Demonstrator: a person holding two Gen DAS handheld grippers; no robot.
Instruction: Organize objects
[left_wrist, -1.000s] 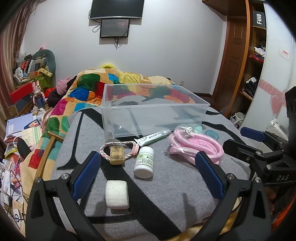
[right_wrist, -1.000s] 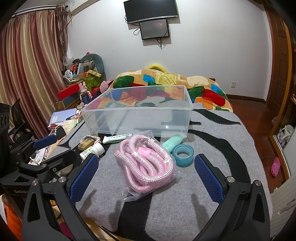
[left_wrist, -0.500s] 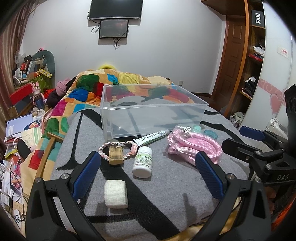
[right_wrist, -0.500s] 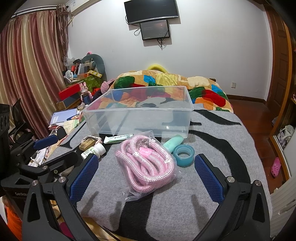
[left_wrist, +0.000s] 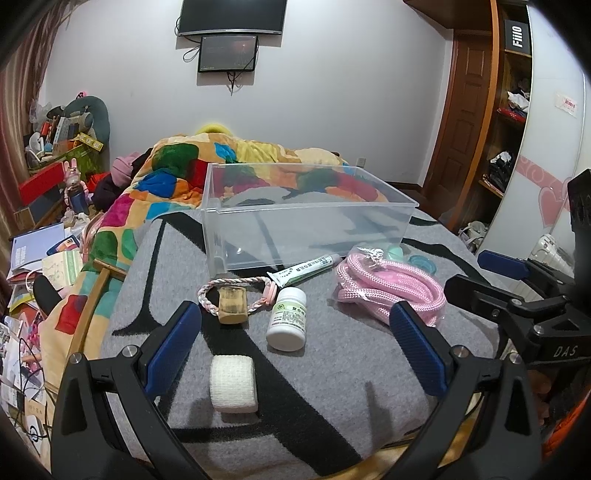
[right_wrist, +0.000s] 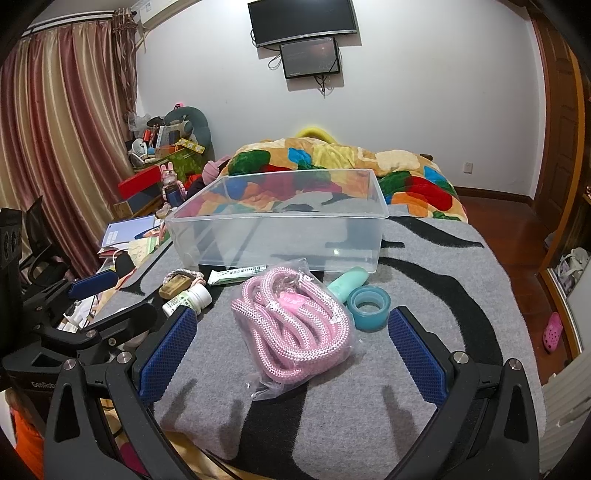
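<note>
A clear plastic bin (left_wrist: 310, 229) (right_wrist: 280, 236) stands empty on the grey blanket. In front of it lie a white bandage roll (left_wrist: 232, 384), a white pill bottle (left_wrist: 287, 323) (right_wrist: 186, 300), a braided cord with a tan block (left_wrist: 232, 301), an ointment tube (left_wrist: 303, 270) (right_wrist: 236, 274), a bagged pink rope (left_wrist: 388, 286) (right_wrist: 291, 325), a mint bottle (right_wrist: 349, 282) and a teal tape roll (right_wrist: 369, 302). My left gripper (left_wrist: 295, 358) is open above the bandage and bottle. My right gripper (right_wrist: 291, 350) is open around the near end of the rope.
A colourful quilt (right_wrist: 332, 162) lies behind the bin. Books and clutter (left_wrist: 40, 251) cover the floor at the left. A wooden door and shelves (left_wrist: 491, 129) stand at the right. The blanket's near edge (right_wrist: 258, 458) is just below the grippers.
Both grippers have eased slightly forward and down toward the objects. Nothing has been picked up or moved.
</note>
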